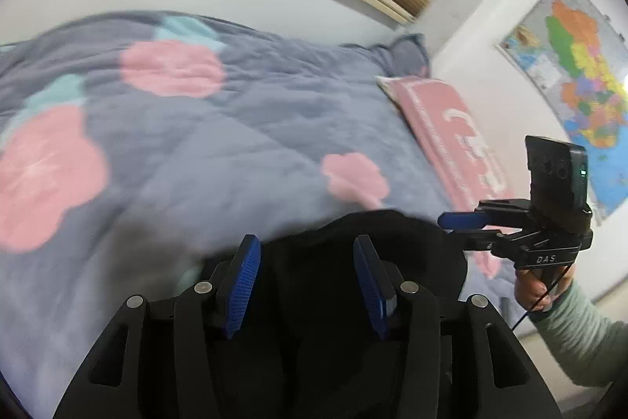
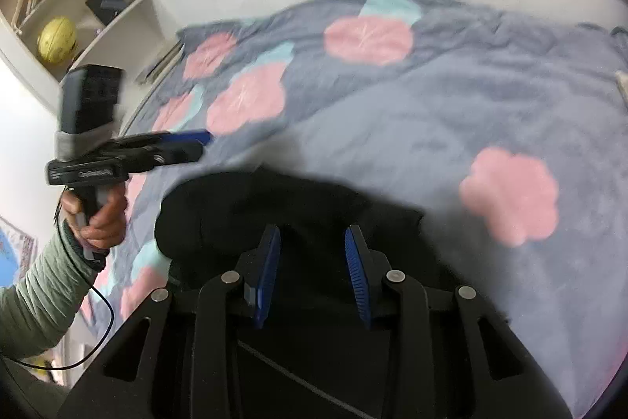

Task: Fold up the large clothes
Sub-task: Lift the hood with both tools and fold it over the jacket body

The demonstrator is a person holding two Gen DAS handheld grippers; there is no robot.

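Observation:
A black garment (image 1: 353,242) lies bunched on the near part of the bed, and shows in the right wrist view (image 2: 251,211) too. My left gripper (image 1: 306,281) is open, its blue pads apart above the garment, holding nothing. My right gripper (image 2: 312,273) is also open over the same black cloth, empty. The right gripper shows from the side in the left wrist view (image 1: 463,220), and the left gripper shows from the side in the right wrist view (image 2: 188,140). Both views are motion-blurred.
The bed is covered by a grey-blue quilt (image 1: 243,128) with pink flowers. A pink pillow (image 1: 451,128) lies at its right side near a wall map (image 1: 581,73). A white bookshelf (image 2: 78,6) with a yellow ball stands past the bed's left side.

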